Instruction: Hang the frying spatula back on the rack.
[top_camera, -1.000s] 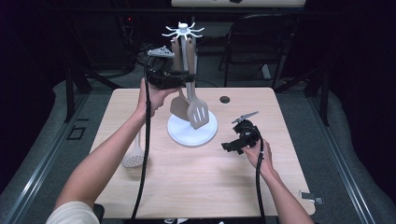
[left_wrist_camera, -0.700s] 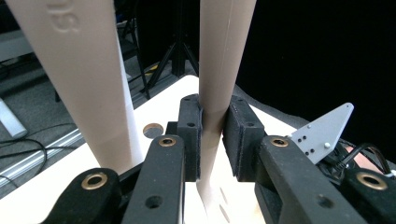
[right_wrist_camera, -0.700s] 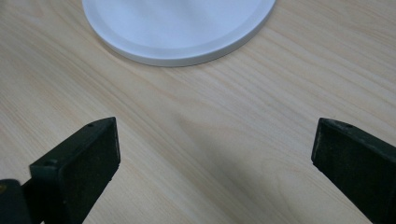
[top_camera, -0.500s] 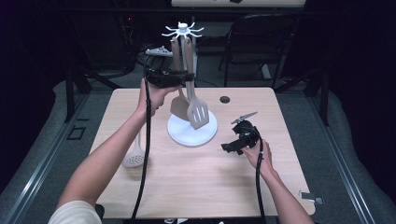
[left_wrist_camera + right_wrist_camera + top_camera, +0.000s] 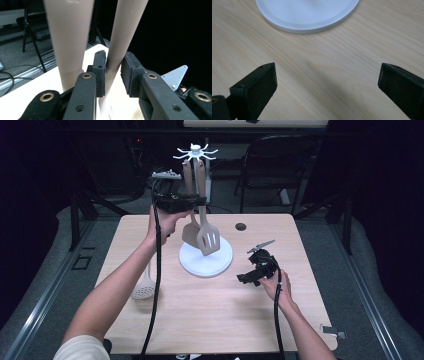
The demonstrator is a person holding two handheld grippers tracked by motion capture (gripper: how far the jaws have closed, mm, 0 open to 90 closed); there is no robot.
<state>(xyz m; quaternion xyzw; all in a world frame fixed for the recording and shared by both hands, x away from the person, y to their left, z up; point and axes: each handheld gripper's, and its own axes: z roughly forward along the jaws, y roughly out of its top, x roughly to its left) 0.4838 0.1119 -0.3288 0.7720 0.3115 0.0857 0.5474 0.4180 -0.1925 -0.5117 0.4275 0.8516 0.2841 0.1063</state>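
A white utensil rack [image 5: 196, 154] stands on its round base [image 5: 220, 262] at the table's middle. Two beige spatulas hang from it, a slotted one [image 5: 208, 240] and a solid one [image 5: 190, 234]. My left gripper [image 5: 200, 200] is raised at their handles. In the left gripper view the slotted spatula's handle [image 5: 125, 30] runs between the pads of the left gripper [image 5: 113, 72]. The jaws have just been opening and stand slightly apart around it. The other handle [image 5: 68, 37] hangs beside. My right gripper [image 5: 242, 279] rests low on the table, its jaws [image 5: 325, 82] wide open over bare wood near the base [image 5: 307, 15].
A white skimmer [image 5: 143, 290] lies on the table's left part, beside my left forearm. A small dark round spot [image 5: 240, 226] sits near the far edge. A black folding chair [image 5: 280, 165] stands beyond the table. Cables trail from both grippers toward the front edge.
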